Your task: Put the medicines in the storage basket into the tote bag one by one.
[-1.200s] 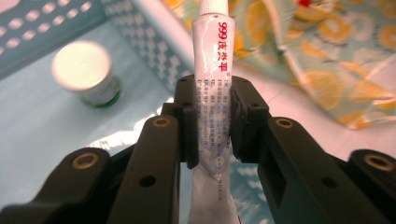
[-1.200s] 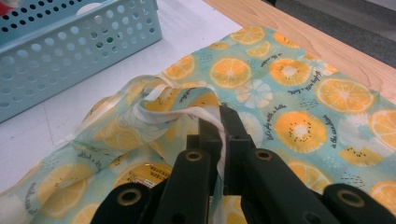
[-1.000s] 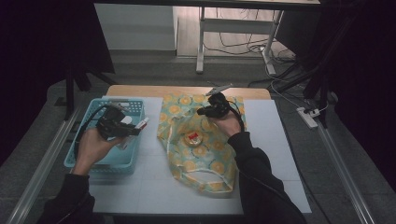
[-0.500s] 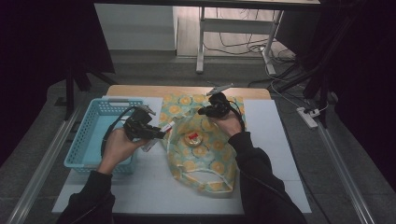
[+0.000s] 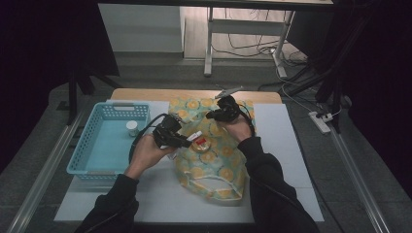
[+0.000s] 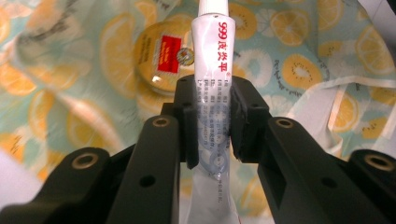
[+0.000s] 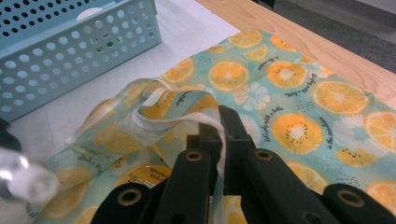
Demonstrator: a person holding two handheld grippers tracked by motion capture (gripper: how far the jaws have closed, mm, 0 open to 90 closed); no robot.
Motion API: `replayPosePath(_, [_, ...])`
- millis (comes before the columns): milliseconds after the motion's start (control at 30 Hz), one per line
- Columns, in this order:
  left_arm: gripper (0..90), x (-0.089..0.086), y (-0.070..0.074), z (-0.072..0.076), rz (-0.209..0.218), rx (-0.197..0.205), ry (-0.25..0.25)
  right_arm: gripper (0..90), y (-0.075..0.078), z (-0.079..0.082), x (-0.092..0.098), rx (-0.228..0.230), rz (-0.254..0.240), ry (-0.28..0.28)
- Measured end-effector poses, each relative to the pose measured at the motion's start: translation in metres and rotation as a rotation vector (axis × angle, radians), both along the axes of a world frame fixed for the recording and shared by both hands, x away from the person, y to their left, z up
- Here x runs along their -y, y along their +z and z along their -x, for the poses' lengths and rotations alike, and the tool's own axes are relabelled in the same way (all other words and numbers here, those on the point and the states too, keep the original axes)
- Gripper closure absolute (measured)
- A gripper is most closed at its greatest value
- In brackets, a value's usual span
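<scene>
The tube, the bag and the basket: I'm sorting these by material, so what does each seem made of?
Tube: looks like soft glossy plastic or laminate, creased and dented between the pads. Bag: thin printed cloth, matte, folding limply, with a stitched white edge. Basket: rigid light-blue moulded plastic, its wall pierced with even round holes.

Dim room, grey floor (image 5: 311, 160), wooden table (image 5: 145, 94)
</scene>
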State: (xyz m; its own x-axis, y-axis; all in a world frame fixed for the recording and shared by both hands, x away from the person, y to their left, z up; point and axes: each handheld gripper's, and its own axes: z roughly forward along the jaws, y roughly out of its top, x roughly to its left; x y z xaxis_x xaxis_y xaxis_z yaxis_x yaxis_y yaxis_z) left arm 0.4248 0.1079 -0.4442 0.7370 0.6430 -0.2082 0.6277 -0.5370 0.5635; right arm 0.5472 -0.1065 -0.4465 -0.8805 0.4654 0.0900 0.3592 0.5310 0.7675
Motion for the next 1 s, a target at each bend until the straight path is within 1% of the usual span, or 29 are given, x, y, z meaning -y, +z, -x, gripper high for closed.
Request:
replayPosePath(233, [74.6, 0.021, -0.007, -0.013, -0.015, 0.012, -0.006, 90.0, -0.001, 0.000, 0.000, 0.006, 0.002, 0.003])
replayPosePath(400, [74.5, 0.031, -0.016, -0.023, -0.022, -0.002, 0.003, 90.0, 0.000, -0.001, 0.000, 0.003, 0.004, -0.001])
replayPosePath(533, [74.5, 0.038, -0.022, -0.029, -0.033, -0.004, 0.006, 90.0, -0.001, -0.001, -0.001, 0.000, 0.005, -0.003])
replayPosePath(600, [74.5, 0.041, -0.025, -0.032, -0.045, 0.002, 0.011, 90.0, -0.001, -0.001, -0.001, 0.001, 0.007, -0.003])
replayPosePath(733, [74.5, 0.046, -0.029, -0.037, -0.047, 0.013, 0.015, 90.0, -0.002, -0.001, -0.001, -0.001, 0.009, -0.003])
replayPosePath(833, [74.4, 0.049, -0.032, -0.040, -0.064, 0.024, 0.026, 90.0, -0.003, -0.001, -0.001, 0.000, 0.011, -0.003])
replayPosePath(900, [74.3, 0.051, -0.035, -0.043, -0.061, 0.027, 0.031, 90.0, -0.003, -0.001, -0.002, -0.002, 0.012, -0.005])
replayPosePath(967, [74.3, 0.052, -0.037, -0.044, -0.070, 0.041, 0.038, 90.0, -0.003, -0.001, -0.002, -0.004, 0.015, -0.007])
replayPosePath(1000, [74.3, 0.052, -0.038, -0.045, -0.065, 0.044, 0.041, 90.0, -0.003, -0.001, -0.002, -0.004, 0.014, -0.009])
